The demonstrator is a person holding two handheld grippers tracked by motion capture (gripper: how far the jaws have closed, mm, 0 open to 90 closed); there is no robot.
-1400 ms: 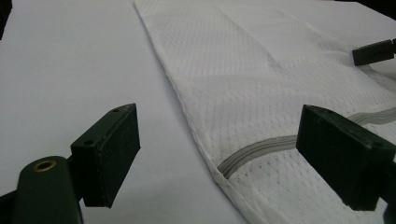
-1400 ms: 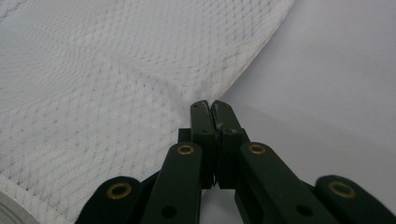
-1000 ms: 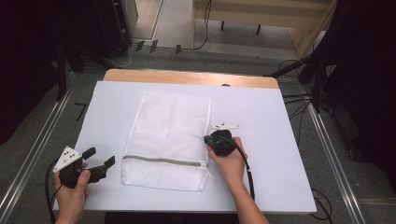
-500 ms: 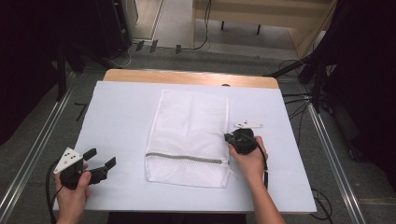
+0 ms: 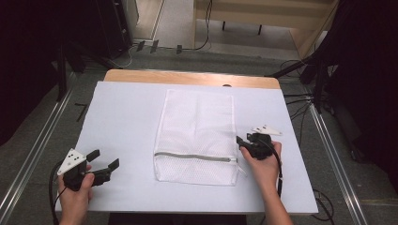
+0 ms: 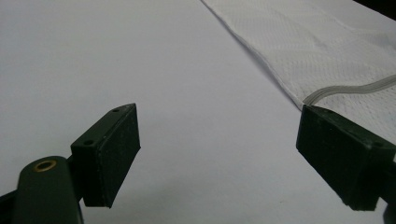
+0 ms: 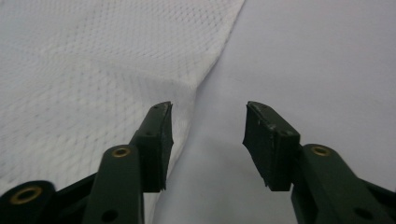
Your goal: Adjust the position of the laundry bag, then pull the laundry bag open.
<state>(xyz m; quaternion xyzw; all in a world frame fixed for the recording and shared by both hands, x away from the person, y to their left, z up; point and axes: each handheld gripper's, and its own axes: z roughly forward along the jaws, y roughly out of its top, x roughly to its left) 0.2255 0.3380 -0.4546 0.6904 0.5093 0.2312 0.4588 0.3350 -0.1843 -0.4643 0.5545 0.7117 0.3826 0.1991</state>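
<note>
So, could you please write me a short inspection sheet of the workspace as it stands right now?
Surface: white sheet covering the table; a wooden edge shows at the far side.
Job's things: white mesh bag lying flat mid-table, its grey zipper running across near the close end.
Clutter: nothing seen on the sheet.
Grippers: left gripper at the near left, jaws open, apart from the bag; right gripper at the bag's right edge, jaws open, holding nothing.
Cables: one trails from each gripper; more lie on the floor beyond the table.
Surroundings: metal rails along both sides, dark equipment at the left and right.
</note>
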